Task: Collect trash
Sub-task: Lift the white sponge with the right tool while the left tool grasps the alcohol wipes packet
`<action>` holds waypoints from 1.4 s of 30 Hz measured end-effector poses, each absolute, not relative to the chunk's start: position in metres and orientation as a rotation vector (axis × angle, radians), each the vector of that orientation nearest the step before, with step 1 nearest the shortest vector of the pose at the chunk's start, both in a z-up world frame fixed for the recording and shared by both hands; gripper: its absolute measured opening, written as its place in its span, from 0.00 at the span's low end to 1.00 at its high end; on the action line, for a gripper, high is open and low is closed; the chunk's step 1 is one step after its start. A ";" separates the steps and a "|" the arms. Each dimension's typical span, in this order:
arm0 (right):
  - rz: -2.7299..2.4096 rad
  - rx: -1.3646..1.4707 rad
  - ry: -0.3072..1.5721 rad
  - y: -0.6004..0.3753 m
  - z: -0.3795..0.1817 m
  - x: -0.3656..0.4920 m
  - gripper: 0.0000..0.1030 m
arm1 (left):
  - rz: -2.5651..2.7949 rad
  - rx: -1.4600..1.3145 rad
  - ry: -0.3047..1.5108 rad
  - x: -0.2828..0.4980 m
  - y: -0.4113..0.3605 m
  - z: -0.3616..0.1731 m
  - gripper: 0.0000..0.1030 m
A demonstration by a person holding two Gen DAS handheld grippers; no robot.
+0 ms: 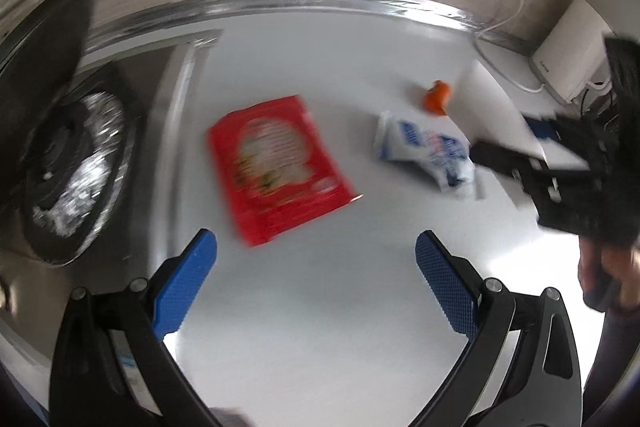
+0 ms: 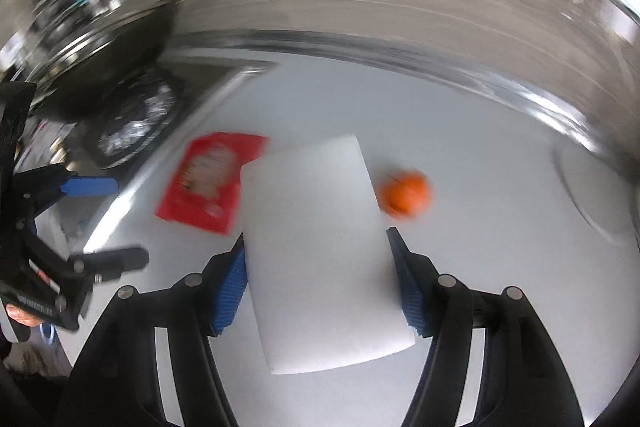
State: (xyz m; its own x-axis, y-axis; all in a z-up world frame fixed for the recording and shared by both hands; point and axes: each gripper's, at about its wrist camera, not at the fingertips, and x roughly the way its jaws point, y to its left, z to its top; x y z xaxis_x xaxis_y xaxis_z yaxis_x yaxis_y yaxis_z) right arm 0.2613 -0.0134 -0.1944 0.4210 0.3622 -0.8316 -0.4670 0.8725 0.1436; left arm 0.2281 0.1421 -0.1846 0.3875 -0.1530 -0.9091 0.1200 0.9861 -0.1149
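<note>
A red food packet (image 1: 278, 167) lies flat on the white counter, just ahead of my open, empty left gripper (image 1: 316, 259). A crumpled white and blue wrapper (image 1: 424, 147) lies to its right, with an orange piece of peel (image 1: 437, 98) behind it. My right gripper (image 2: 318, 267) is shut on a white rectangular board (image 2: 320, 247), held above the counter. In the right wrist view the red packet (image 2: 200, 183) is partly hidden behind the board and the orange piece (image 2: 406, 195) lies right of it. The right gripper also shows in the left wrist view (image 1: 520, 163). Both views are motion-blurred.
A gas hob with a black burner (image 1: 76, 171) sits left of the counter, with a dark wok (image 2: 108, 55) on it. A white box with cables (image 1: 568, 55) stands at the back right against the tiled wall.
</note>
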 end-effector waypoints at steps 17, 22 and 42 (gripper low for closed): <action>0.322 0.070 1.003 -0.125 -0.192 0.204 0.65 | 0.160 -0.464 1.315 0.311 0.070 -0.222 0.93; 0.324 0.094 0.992 -0.132 -0.190 0.195 0.65 | 0.309 -0.548 1.353 0.317 0.069 -0.238 0.92; 0.293 0.136 0.984 -0.145 -0.183 0.164 0.65 | 0.542 -0.477 1.376 0.325 0.018 -0.242 0.40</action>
